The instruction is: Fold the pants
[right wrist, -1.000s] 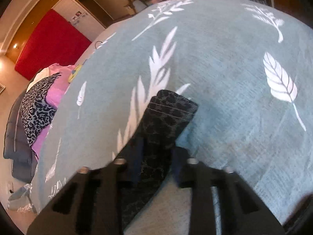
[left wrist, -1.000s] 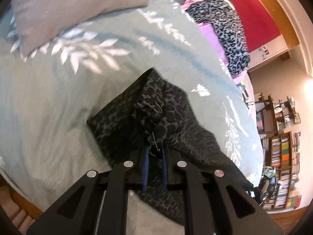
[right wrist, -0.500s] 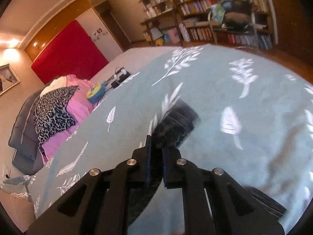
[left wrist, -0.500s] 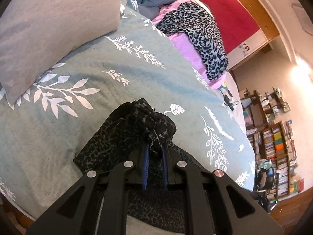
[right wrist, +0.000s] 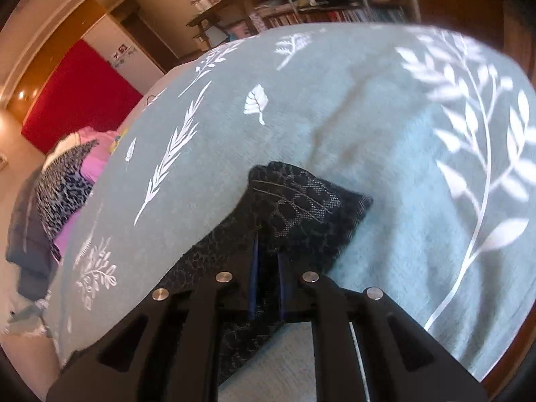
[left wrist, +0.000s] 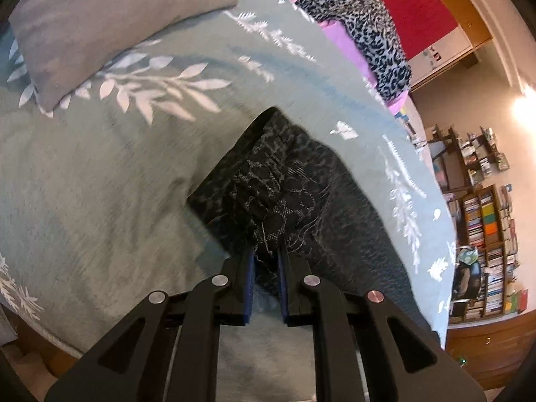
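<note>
The dark patterned pants [left wrist: 284, 181] lie bunched on a teal bedspread with white leaf prints [left wrist: 100, 174]. My left gripper [left wrist: 266, 251] is shut on a frayed edge of the pants and holds it just above the bed. In the right wrist view my right gripper [right wrist: 267, 251] is shut on another end of the pants [right wrist: 301, 201], whose cuff sticks out past the fingers. The rest of the cloth trails back under both grippers.
A grey pillow [left wrist: 110, 16] lies at the far left of the bed. A leopard-print garment on pink cloth [left wrist: 365, 23] lies at the far side. Bookshelves [left wrist: 482, 227] and a chair stand past the bed's right edge. A red wall panel [right wrist: 73, 93] is behind.
Both grippers have come back down toward the bed with the pants still held. The right end of the pants now sits close over the bedspread.
</note>
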A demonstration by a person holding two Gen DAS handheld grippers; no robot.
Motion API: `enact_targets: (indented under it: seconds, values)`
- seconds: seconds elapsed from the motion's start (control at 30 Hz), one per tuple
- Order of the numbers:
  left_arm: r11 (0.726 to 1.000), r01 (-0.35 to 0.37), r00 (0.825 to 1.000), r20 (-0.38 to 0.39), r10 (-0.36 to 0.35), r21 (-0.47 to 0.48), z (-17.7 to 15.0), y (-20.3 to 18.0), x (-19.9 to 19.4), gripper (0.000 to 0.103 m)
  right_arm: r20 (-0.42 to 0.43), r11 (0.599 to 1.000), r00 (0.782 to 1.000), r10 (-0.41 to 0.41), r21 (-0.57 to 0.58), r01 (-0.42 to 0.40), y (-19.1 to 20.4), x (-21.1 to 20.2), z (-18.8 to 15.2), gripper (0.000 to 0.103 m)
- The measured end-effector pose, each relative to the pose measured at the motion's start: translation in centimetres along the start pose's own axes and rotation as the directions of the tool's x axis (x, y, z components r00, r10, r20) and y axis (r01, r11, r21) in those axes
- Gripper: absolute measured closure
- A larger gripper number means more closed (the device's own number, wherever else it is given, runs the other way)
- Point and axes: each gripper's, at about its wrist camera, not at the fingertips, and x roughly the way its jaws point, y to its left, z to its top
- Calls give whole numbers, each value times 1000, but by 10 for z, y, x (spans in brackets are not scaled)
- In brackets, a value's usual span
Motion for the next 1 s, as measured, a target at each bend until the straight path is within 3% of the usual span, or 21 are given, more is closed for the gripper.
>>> enact_targets:
  seconds: [0.03,0.1,0.17,0.3,0.33,0.37,0.4,0.5,0.53,0.6,0.73,0.8,0.9,0.97,1.0]
  values:
    - [1000,-12,1000,-8,12,2,-2,3,3,91,-6,1000,1000,9,15,-9,-2,3,2,82]
    - [1000,-30,999,-15,30,7,-5,6,6,89,4,998,999,42,40,-43,-8,3,3,57]
    - [998,-58,998,-17,58,4,-8,9,7,89,17,997,998,64,46,-64,-11,3,7,51]
    - [995,-102,995,6,102,1,-9,11,2,89,7,996,996,88,22,-88,-10,10,13,54]
    - [994,-107,994,21,107,1,-7,10,-2,89,10,998,998,63,-28,-63,-5,10,13,62]
    - [994,-112,993,35,112,1,-6,11,-5,89,21,997,1000,14,-73,-12,1,9,14,79]
    - [993,-122,991,52,121,0,-4,11,-9,90,30,995,1000,-6,-100,9,6,8,16,83]
    - [988,-156,984,90,153,19,-2,8,-21,90,74,987,996,-39,-150,49,13,-5,19,84]
    - [985,-170,981,102,166,35,-3,5,-24,90,80,984,995,-65,-158,77,12,-6,19,84]
    - [977,-192,976,126,180,92,-7,-5,-27,90,78,972,985,-153,-170,165,7,0,18,69]
    - [966,-199,977,111,182,166,-19,-24,-16,88,110,962,971,-211,-156,226,0,-7,11,66]
    - [960,-195,979,100,178,199,-24,-32,-7,80,152,951,961,-232,-172,257,3,-19,3,61]
    - [959,-166,985,77,152,230,-31,-41,3,60,193,931,961,-197,-271,245,30,-36,-18,55]
    - [968,-135,990,59,125,212,-35,-40,7,58,181,924,974,-135,-332,190,50,-43,-36,48]
    - [974,-117,993,50,109,194,-37,-38,9,52,170,922,979,-110,-350,164,57,-44,-43,48]
